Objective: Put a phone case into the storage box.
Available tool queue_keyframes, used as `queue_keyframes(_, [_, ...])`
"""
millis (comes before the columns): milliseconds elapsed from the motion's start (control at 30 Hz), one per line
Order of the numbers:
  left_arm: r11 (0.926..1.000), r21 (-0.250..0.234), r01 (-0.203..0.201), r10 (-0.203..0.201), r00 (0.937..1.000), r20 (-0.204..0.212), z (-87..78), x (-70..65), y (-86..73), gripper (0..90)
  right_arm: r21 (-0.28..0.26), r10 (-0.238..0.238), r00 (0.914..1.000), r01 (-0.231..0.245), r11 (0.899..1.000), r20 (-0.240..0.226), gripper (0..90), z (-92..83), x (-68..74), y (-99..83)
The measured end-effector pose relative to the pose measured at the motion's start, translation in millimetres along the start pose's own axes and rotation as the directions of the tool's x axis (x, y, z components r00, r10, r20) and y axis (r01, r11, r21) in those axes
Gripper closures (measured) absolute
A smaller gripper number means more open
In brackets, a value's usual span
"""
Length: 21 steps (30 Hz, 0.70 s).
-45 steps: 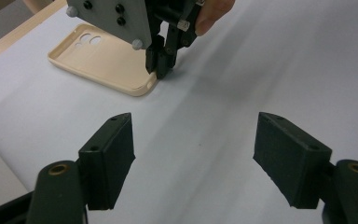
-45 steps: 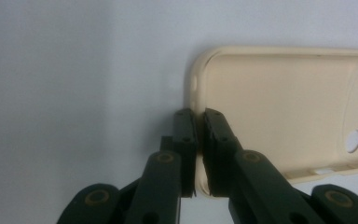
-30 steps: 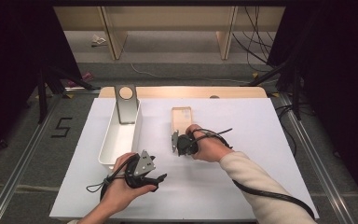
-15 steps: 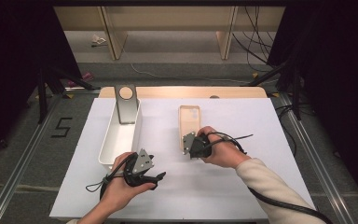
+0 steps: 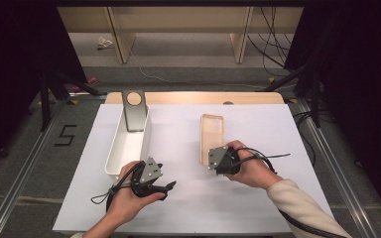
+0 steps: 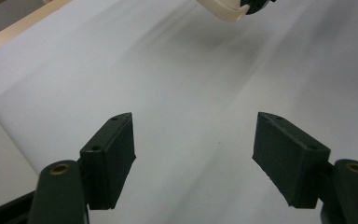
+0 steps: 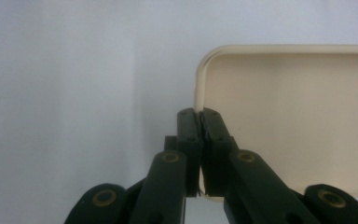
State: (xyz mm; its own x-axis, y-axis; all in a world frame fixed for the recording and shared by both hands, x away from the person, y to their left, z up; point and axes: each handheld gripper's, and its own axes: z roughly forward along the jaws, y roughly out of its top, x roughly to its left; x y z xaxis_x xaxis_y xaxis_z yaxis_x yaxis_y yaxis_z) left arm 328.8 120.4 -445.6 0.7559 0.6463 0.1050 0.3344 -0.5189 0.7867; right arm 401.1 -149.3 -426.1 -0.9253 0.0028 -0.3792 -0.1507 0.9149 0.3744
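Observation:
A beige phone case (image 5: 212, 130) lies hollow side up on the white table top (image 5: 258, 129), right of the middle. My right gripper (image 5: 207, 161) is shut on the case's side wall near its near corner. In the right gripper view the two black jaws meet on the rim of the case (image 7: 298, 116), with the right gripper (image 7: 199, 117) pinching it. My left gripper (image 5: 166, 187) rests low at the front left, pointing right. Its jaws stand wide apart over bare table in the left gripper view (image 6: 193, 154), with the phone case (image 6: 223, 9) far ahead.
A long white bin (image 5: 147, 133) stands at the left of the table with a grey stand (image 5: 133, 110) at its far end. A wooden strip (image 5: 193, 97) borders the far edge. Cables trail from both grippers; dark frame rails run along both sides.
My right gripper has drawn the phone case to the right and a little toward the person. The left gripper has stayed where it was, still open.

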Motion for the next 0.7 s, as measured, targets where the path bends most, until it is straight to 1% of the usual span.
queue_keyframes(33, [1.0,-0.002,0.002,-0.002,1.0,0.0,0.2,0.2,-0.1,28.3,-0.003,-0.003,1.0,0.003,1.0,0.001,88.3,-0.9,1.0,-2.1])
queue_keyframes(300, [0.9999,-0.011,0.01,-0.011,0.9999,-0.009,-0.6,3.0,-0.5,27.4,-0.024,0.027,0.9996,-0.027,0.999,0.006,88.3,-8.9,9.5,-14.3])
queue_keyframes(467, [0.9998,-0.017,0.015,-0.015,0.9998,-0.011,-1.3,4.3,-0.1,27.2,-0.039,0.044,0.999,-0.043,0.998,0.01,88.3,-14.0,14.8,-18.7])
queue_keyframes(500, [0.9997,-0.017,0.015,-0.015,0.9998,-0.013,-1.1,4.6,0.0,27.2,-0.042,0.043,0.9991,-0.043,0.998,0.004,88.3,-14.7,15.5,-19.3])
queue_keyframes(533, [0.9997,-0.017,0.015,-0.015,0.9998,-0.014,-1.0,4.9,0.0,27.2,-0.049,0.043,0.999,-0.043,0.998,0.014,88.4,-15.0,16.5,-19.7])
queue_keyframes(567, [0.9997,-0.016,0.016,-0.016,0.9998,-0.015,-0.8,5.1,0.0,27.2,-0.041,0.047,0.9989,-0.046,0.998,0.008,88.3,-16.5,17.8,-19.7])
queue_keyframes(600, [0.9997,-0.017,0.016,-0.017,0.9998,-0.015,-0.6,5.2,0.0,27.2,-0.048,0.042,0.999,-0.041,0.998,0.014,88.4,-16.8,18.3,-19.9])
queue_keyframes(633, [0.9997,-0.018,0.017,-0.017,0.9997,-0.016,-0.3,5.4,0.0,27.2,-0.047,0.05,0.9988,-0.049,0.998,0.005,88.4,-17.7,20.0,-20.2])
queue_keyframes(667, [0.9997,-0.019,0.017,-0.017,0.9997,-0.017,-0.1,5.7,0.0,27.1,-0.057,0.045,0.9989,-0.044,0.997,0.01,88.3,-17.8,20.6,-20.4])
queue_keyframes(700, [0.9997,-0.02,0.017,-0.018,0.9997,-0.017,0.0,6.2,0.2,27.2,-0.054,0.045,0.9989,-0.045,0.998,0.008,88.3,-18.9,21.8,-20.6])
